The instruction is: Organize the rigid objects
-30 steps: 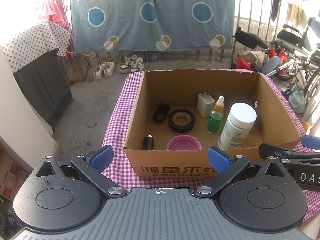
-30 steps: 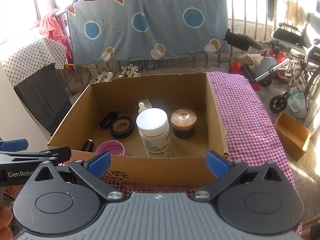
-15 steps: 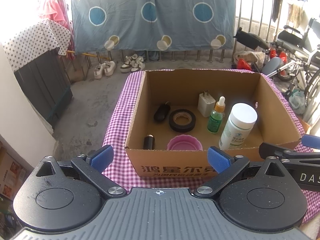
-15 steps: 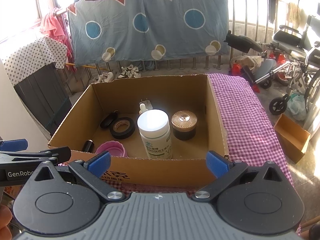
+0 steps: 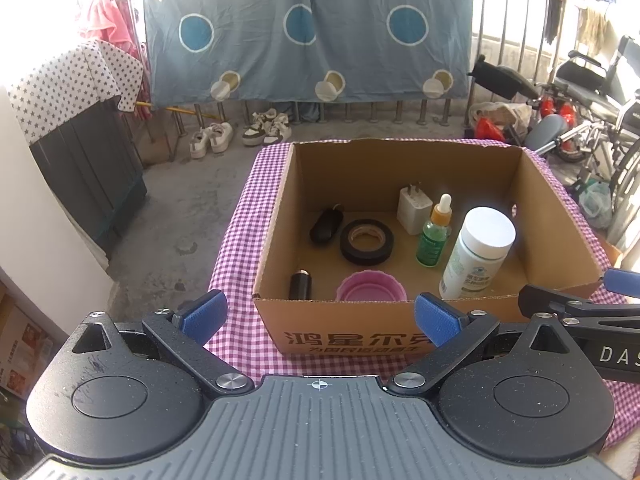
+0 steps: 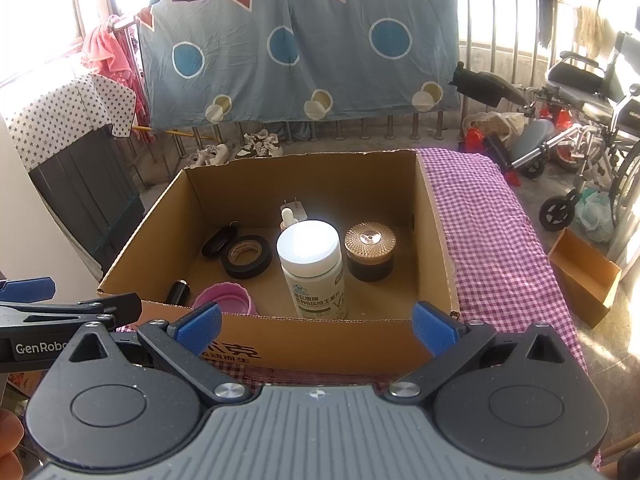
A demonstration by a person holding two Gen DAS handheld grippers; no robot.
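Observation:
An open cardboard box (image 5: 348,320) (image 6: 320,344) stands on a purple checked cloth (image 5: 236,248) (image 6: 492,240). Inside it are a white pill bottle (image 5: 476,252) (image 6: 314,270), a green dropper bottle (image 5: 434,232), a white charger plug (image 5: 414,210), a black tape roll (image 5: 366,240) (image 6: 246,256), a pink lid (image 5: 370,286) (image 6: 226,300), a small black cylinder (image 5: 300,286), a black oval item (image 5: 326,226) and a gold-lidded dark jar (image 6: 370,250). My left gripper (image 5: 318,316) and right gripper (image 6: 316,326) both stand open and empty in front of the box's near wall.
A metal railing (image 5: 512,40) hung with a blue patterned sheet (image 5: 304,32) runs behind. Shoes (image 5: 240,136) lie on the concrete floor. A wheelchair (image 6: 588,120) and small cardboard box (image 6: 584,276) sit to the right; a dark cabinet (image 5: 88,176) is left.
Both views have shifted only slightly; the box and its contents stay where they were, and both grippers remain open.

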